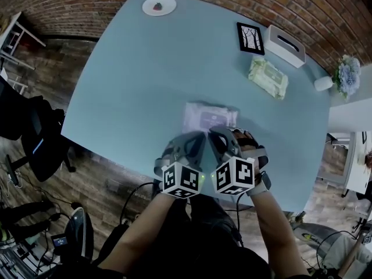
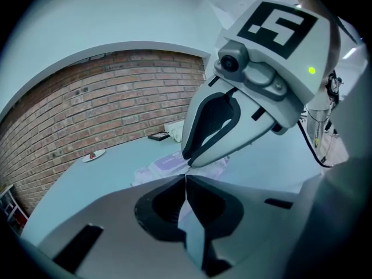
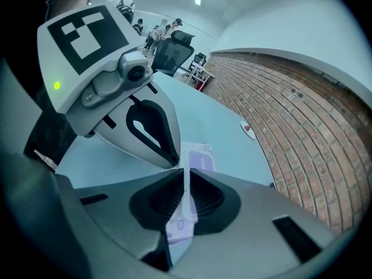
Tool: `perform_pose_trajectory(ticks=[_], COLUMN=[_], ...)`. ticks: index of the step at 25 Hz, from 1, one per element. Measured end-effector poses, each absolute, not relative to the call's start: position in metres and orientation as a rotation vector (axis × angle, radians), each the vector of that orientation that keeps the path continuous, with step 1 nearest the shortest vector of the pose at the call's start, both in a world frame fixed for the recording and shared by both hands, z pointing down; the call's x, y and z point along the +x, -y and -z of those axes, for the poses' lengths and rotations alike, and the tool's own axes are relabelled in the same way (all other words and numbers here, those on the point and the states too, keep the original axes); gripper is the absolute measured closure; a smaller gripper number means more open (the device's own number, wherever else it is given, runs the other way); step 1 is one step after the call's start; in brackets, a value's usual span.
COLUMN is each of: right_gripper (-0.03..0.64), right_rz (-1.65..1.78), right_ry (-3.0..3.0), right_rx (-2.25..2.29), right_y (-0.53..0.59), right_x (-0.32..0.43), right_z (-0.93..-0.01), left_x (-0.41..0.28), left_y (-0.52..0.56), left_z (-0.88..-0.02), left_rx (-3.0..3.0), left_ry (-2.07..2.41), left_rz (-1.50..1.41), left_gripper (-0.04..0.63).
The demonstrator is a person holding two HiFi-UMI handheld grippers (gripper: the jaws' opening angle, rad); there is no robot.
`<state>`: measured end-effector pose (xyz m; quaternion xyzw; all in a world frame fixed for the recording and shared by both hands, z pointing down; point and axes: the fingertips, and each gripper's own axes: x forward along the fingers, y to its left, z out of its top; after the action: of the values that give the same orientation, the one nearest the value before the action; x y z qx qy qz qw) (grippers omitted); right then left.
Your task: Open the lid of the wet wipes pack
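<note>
While your right gripper point(image 3: 186, 182) is pinching a thin edge of the pale lilac plastic wet wipes pack point(image 1: 210, 115), a slip is looming.
Left gripper point(image 2: 186, 179), jaws together, is idling beside it; the pack, lying unpinned near the front of the light blue table point(image 1: 133, 86), is likely dragging along when pulled.

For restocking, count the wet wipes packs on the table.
2: the purple pack at centre, and the green pack further back to the right, beside the white box. None seems hidden.

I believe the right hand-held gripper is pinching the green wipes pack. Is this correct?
No. The right hand-held gripper pinches the purple wet wipes pack, not the green wipes pack, which lies farther away. The right gripper view shows it.
</note>
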<state>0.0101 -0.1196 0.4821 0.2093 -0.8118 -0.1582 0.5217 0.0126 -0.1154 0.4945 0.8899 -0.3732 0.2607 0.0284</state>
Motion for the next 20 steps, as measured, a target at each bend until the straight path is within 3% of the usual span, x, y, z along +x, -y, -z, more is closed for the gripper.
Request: perform_pose_trajectory(ticks=[20], right_gripper=[0.577], right_rz=[0.375], right_ry=[2.033], right_rx=[0.625], right_y=[0.134], right_x=[0.013], right_z=[-0.454], left_x=[0.013], left_y=[0.115], left_z=[-0.495], left_rx=[2.726], left_ry=[1.147], left_rz=[-0.805], left_gripper=[0.583])
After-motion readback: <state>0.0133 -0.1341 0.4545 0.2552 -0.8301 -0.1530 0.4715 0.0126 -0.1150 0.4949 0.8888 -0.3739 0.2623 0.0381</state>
